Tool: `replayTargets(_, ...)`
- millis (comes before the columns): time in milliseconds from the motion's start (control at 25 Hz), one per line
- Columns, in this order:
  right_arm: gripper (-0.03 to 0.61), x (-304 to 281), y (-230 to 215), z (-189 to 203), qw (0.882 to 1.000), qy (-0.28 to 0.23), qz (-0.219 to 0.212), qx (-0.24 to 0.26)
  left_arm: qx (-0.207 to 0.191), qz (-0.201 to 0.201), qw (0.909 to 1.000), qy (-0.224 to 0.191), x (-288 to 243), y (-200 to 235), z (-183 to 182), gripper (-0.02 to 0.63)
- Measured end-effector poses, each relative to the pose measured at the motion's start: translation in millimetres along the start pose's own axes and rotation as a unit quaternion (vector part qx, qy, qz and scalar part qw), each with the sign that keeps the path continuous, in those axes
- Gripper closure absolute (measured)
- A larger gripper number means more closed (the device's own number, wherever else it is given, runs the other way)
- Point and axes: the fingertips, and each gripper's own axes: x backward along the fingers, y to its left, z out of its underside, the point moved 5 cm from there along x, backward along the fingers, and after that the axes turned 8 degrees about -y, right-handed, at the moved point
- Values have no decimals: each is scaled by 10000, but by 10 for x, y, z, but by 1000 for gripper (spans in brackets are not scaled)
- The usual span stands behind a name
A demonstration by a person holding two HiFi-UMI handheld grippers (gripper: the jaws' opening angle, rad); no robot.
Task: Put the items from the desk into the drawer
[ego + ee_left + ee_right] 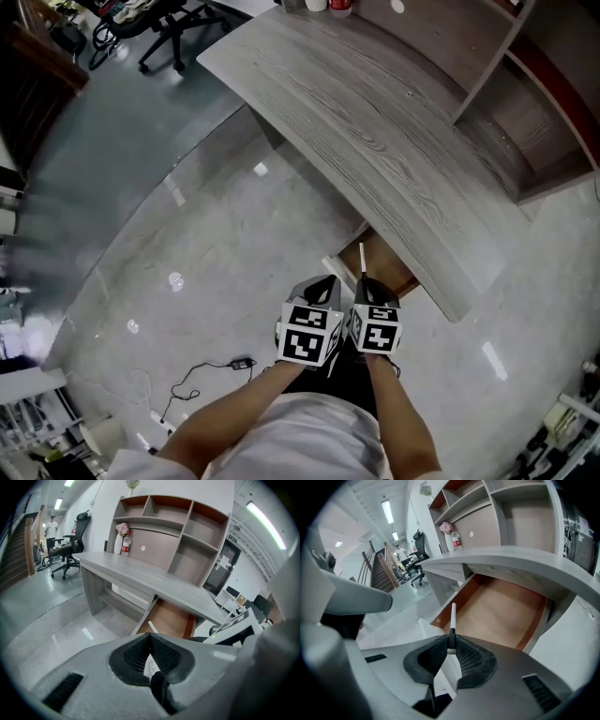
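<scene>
The brown drawer (pixel 386 269) stands pulled out under the grey wooden desk (pixel 375 141) and looks empty inside (pixel 501 611). My right gripper (pixel 367 284) is shut on a thin white pen (pixel 453 616), which sticks out forward over the drawer's near edge (pixel 362 258). My left gripper (pixel 328 283) is right beside it on the left, shut, with nothing between its pads (pixel 150 639). In the left gripper view the drawer (pixel 171 620) lies just ahead, and the pen's (pixel 152 626) tip shows above the jaws.
A shelf unit (pixel 525 103) rises at the desk's back. A vase with flowers (pixel 119 538) and a bottle (pixel 125 544) stand at the desk's far end. An office chair (pixel 173 28) stands beyond it. A black cable (pixel 202 370) lies on the shiny floor.
</scene>
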Motion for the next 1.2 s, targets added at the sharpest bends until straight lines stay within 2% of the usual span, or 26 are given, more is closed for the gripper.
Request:
replayTargets(680,531,-360,18,144,9991,406,-45,73,241,-115,9996,103,-2,175,164,612)
replayTargets(1000,531,-245,28,30,9994,315,-53,132,195,-24,9998,71,26,160,107,611)
replayTargets(1200,534,57,102,-165,9997,0,-159,177,113,124,9999,-27,58,63,-1,612)
